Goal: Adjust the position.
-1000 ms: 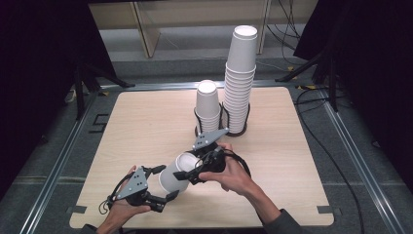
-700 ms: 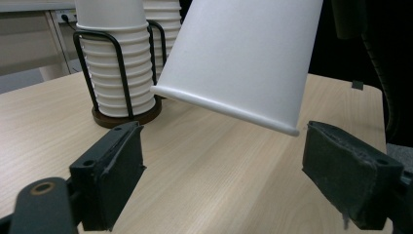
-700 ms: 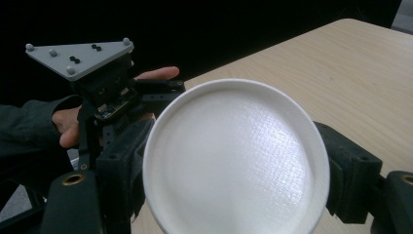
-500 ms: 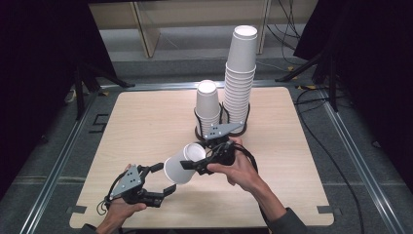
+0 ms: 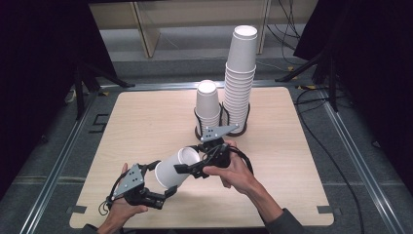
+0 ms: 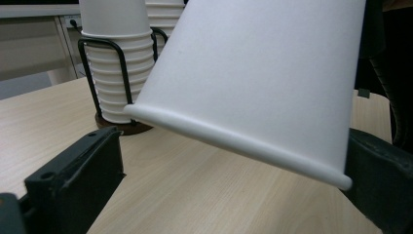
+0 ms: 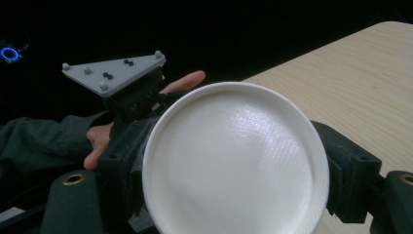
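Note:
A white paper cup (image 5: 176, 168) lies on its side in the air above the table's front. My right gripper (image 5: 187, 163) is shut on its base end, and in the right gripper view the round cup bottom (image 7: 234, 165) sits between the two jaws of my right gripper (image 7: 234, 170). The cup's rolled rim (image 6: 243, 141) points at my left gripper (image 5: 164, 179). The jaws of my left gripper (image 6: 234, 146) have just been opening and stand open around the rim: the left one is clear of it, the right one is at its edge.
A short cup stack (image 5: 208, 103) and a tall cup stack (image 5: 241, 73) stand in a black wire holder (image 5: 221, 130) at the table's back middle, just beyond my right hand. The wooden table (image 5: 146, 122) ends in a metal frame all round.
The left gripper's jaws stand wider apart than before. The cup in the right gripper rose and tilted a little, then came back toward the left gripper. Both hands stayed nearly in place.

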The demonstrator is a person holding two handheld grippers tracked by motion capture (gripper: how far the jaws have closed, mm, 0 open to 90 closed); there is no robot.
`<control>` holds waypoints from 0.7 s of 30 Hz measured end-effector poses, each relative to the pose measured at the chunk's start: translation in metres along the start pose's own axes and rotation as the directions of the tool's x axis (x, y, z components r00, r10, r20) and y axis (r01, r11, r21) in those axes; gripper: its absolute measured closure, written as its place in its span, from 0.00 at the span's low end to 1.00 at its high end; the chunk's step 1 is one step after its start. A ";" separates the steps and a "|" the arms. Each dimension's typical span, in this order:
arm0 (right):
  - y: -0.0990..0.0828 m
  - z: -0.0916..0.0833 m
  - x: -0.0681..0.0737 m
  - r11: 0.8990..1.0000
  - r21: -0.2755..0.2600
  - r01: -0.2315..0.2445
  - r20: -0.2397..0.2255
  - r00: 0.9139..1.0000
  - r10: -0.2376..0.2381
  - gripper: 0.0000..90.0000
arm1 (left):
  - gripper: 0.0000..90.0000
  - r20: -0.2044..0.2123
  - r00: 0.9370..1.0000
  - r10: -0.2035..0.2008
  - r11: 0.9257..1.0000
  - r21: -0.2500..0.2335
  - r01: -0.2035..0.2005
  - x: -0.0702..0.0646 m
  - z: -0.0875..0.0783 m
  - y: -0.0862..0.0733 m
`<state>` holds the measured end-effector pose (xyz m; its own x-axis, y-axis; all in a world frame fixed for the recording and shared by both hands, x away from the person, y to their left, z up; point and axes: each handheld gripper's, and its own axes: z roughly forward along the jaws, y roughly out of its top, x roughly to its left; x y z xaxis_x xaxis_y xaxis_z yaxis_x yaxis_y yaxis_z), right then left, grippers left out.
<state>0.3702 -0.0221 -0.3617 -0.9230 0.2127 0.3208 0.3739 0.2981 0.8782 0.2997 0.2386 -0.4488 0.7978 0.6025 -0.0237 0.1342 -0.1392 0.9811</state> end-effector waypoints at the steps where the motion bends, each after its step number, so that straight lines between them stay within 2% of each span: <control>1: 0.000 0.000 0.000 1.000 0.000 0.000 0.000 1.000 0.000 0.28 | 0.00 0.002 1.000 0.007 1.000 0.000 -0.007 0.000 0.000 0.000; 2: 0.000 0.001 0.000 1.000 -0.003 -0.003 -0.003 1.000 0.003 0.28 | 0.00 0.003 1.000 0.015 1.000 -0.013 -0.015 -0.001 0.001 0.000; 3: -0.001 0.004 0.000 1.000 -0.005 -0.009 -0.022 1.000 0.009 0.28 | 0.00 -0.001 1.000 0.015 1.000 -0.006 -0.015 -0.002 0.001 0.000; 9: -0.003 0.012 0.001 1.000 -0.011 -0.019 -0.061 0.998 0.018 0.28 | 0.00 0.020 0.999 0.035 0.999 -0.014 -0.034 -0.004 0.001 0.000; 10: -0.003 0.012 0.001 1.000 -0.011 -0.019 -0.061 0.998 0.018 0.28 | 0.00 0.027 0.998 0.052 0.998 -0.025 -0.051 -0.003 0.000 0.000; 13: -0.004 0.011 0.000 1.000 -0.008 -0.015 -0.057 0.998 0.015 0.28 | 0.06 0.036 0.998 0.045 0.999 -0.014 -0.044 -0.003 -0.002 -0.001; 16: -0.006 0.010 -0.003 0.999 -0.003 -0.039 -0.075 0.996 0.039 0.27 | 0.08 0.047 0.998 0.043 0.999 0.012 -0.044 -0.003 -0.002 0.000; 19: -0.006 0.010 -0.004 0.999 0.014 -0.043 -0.071 0.997 0.044 0.27 | 0.10 0.057 0.997 0.043 0.999 0.002 -0.043 -0.002 0.000 -0.001; 21: -0.008 0.011 -0.005 0.998 0.015 -0.058 -0.098 0.993 0.059 0.27 | 0.11 0.056 0.997 0.056 0.998 0.019 -0.058 -0.002 -0.001 0.000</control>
<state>0.3733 -0.0152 -0.3742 -0.9037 0.1377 0.4054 0.4281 0.2989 0.8529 0.2977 0.2384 -0.4490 0.8356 0.5489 0.0210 0.0992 -0.1884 0.9771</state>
